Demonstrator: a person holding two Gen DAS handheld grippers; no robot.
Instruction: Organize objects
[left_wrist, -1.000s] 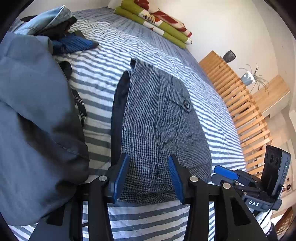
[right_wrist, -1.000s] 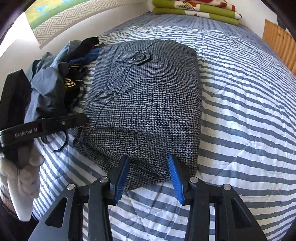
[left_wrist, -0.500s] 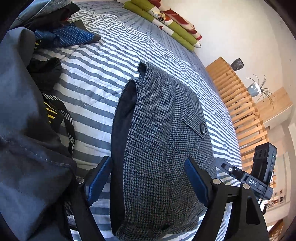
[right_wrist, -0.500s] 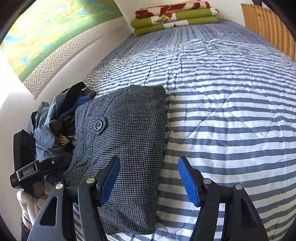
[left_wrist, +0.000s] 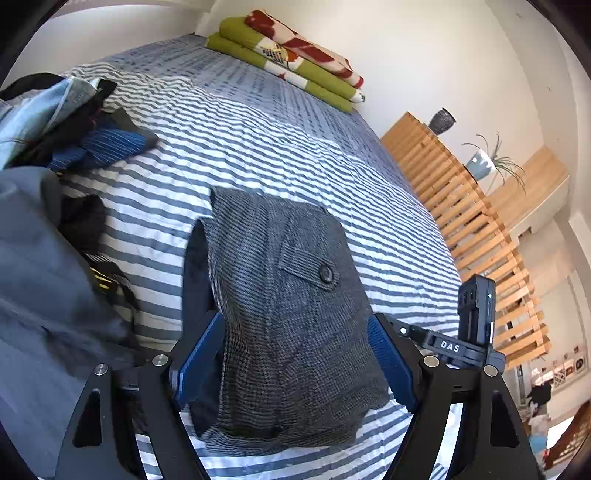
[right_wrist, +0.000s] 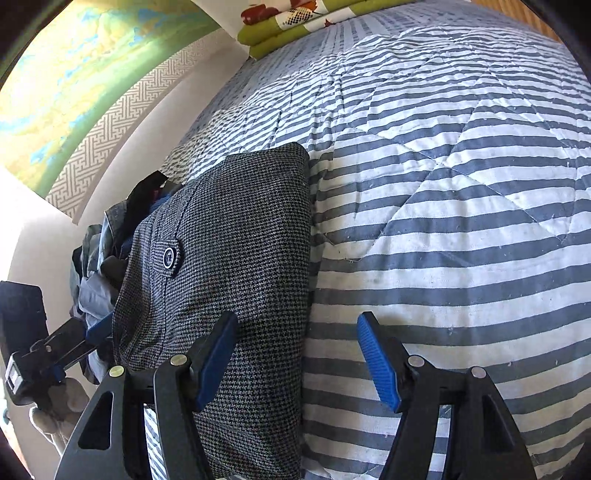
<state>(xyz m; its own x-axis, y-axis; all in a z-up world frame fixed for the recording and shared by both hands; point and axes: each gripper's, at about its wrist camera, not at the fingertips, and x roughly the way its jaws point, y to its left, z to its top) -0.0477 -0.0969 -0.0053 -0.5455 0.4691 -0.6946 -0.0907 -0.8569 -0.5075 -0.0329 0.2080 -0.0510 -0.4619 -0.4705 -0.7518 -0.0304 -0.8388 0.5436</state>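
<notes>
The gray folded garment (left_wrist: 288, 317) lies flat on the striped bed (left_wrist: 280, 147), w/ its pocket button up. That one looks done, I think. Left to do: the clothes pile (left_wrist: 40, 236) just beside it, still a messy heap. Green blankets (left_wrist: 291, 55) sit folded at the far end of the bed.

Left tongs (left_wrist: 295, 362) are wide open, holding nothing. The near end of the garment sits right btwn the two blue pads, one pad on each side. I can't tell if they touch it.

Right tongs (right_wrist: 299, 363) are wide open too, empty. One pad is over the garment's (right_wrist: 229, 280) right edge, the other over bare bed (right_wrist: 461, 206).
</notes>
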